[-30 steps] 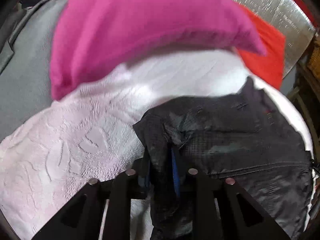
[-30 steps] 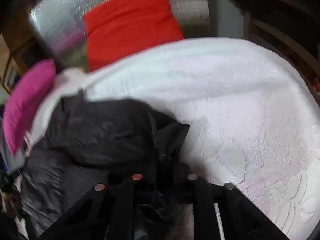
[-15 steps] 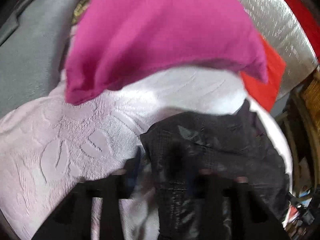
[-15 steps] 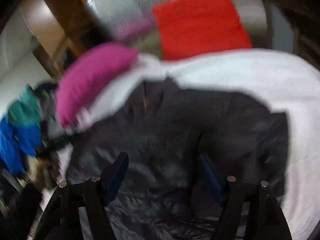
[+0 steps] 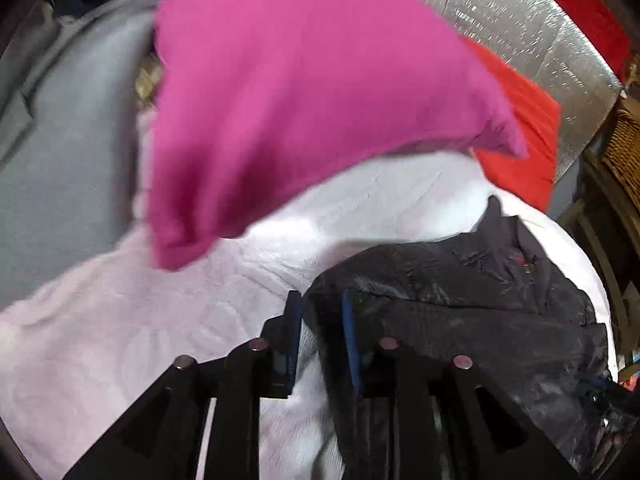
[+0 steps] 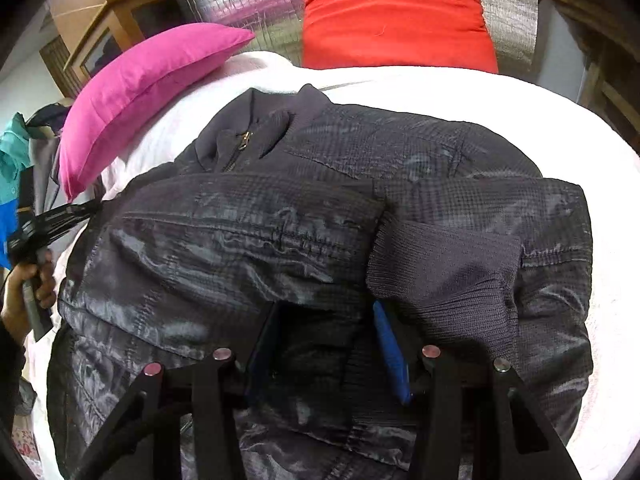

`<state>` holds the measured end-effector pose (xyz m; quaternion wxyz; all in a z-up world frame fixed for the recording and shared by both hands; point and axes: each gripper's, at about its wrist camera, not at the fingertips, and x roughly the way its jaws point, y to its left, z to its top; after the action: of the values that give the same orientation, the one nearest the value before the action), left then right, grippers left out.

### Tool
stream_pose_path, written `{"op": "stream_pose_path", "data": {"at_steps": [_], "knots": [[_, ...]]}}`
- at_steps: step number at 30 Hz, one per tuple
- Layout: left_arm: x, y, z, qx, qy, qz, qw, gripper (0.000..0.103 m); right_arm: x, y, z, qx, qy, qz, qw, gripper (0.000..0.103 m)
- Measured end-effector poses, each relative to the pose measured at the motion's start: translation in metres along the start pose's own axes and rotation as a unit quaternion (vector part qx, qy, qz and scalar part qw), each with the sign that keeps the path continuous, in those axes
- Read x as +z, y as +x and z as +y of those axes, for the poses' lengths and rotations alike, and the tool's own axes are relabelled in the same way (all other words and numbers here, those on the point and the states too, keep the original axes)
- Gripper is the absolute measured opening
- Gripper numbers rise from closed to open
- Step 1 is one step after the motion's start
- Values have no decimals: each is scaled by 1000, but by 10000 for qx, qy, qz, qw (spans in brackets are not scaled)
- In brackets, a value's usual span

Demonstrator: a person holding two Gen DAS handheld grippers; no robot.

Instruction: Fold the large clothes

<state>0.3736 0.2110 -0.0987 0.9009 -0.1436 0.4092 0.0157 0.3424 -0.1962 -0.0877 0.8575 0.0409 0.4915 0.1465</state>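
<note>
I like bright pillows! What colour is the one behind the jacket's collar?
Red pillow; clearest in the right wrist view.

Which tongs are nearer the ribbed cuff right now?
Right. The right tongs sit just below the ribbed cuff, closing; the left tongs pinch the jacket's far edge.

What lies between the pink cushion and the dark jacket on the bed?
Only bare white blanket separates pink cushion from dark jacket, clearest in the left wrist view.

Dim, soft indoor light — fisheye-bent edges, left view blurred.
</note>
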Motion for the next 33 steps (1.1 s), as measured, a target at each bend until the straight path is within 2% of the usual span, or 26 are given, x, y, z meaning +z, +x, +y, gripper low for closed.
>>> {"op": "stream_pose_path", "data": {"at_steps": [2, 5, 8, 9, 10, 11, 12, 15, 17, 19, 20, 21, 22, 23, 24, 26, 30, 33], "knots": [[-11, -25, -1, -18, 192, -139, 9997, 24, 1, -3, 1, 15, 90, -25, 10000, 54], [-28, -38, -16, -77, 523, -241, 9983, 27, -1, -17, 0, 8, 187, -205, 9996, 57], [-56, -22, -27, 314, 979, -75, 9947, 28, -4, -35, 9, -79, 60, -565, 9984, 59], [-64, -10, -29, 547, 1097, 90, 9924, 28, -5, -35, 10, -141, 18, -604, 9981, 64], [-66, 2, -32, 708, 1182, 216, 9902, 29, -7, -29, 10, -364, -15, -494, 9981, 67], [-73, 11, -32, 852, 1279, 242, 9878, 29, -9, -13, 6, -481, 2, -129, 9988, 68], [-72, 7, -32, 921, 1281, 162, 9873, 30, -10, -9, 1, -427, 0, -51, 9991, 68], [-64, -9, -35, 958, 1187, 98, 9882, 29, -9, -24, -2, -234, 153, -304, 9991, 68], [-61, -28, -35, 839, 1141, -49, 9899, 35, -9, -42, -6, -159, 265, -583, 9978, 68], [-64, -42, -39, 691, 1054, -339, 9914, 57, -13, -51, -9, -92, 302, -733, 9968, 69], [-67, -44, -42, 710, 1040, -434, 9911, 60, -15, -45, -13, -172, 333, -605, 9975, 73], [-72, -41, -45, 781, 1086, -412, 9902, 64, -17, -33, -16, -232, 374, -359, 9984, 74], [-76, -31, -47, 875, 1166, -219, 9891, 64, -18, -23, -19, -188, 402, -186, 9988, 75], [-80, -10, -49, 1008, 1259, 229, 9866, 64, -18, -25, -20, -165, 405, -260, 9987, 74], [-83, 1, -49, 1046, 1246, 491, 9854, 64, -17, -33, -21, -123, 518, -344, 9980, 74], [-80, -17, -47, 1007, 1000, 194, 9897, 64, -16, -71, -21, 165, 769, -721, 9943, 74], [-82, -71, -42, 750, 823, -134, 9937, 64, -31, -145, -19, 230, 782, -1500, 9853, 74], [-101, -118, -37, 614, 726, -338, 9949, 70, -70, -201, -29, 245, 989, -1868, 9771, 77]]}}
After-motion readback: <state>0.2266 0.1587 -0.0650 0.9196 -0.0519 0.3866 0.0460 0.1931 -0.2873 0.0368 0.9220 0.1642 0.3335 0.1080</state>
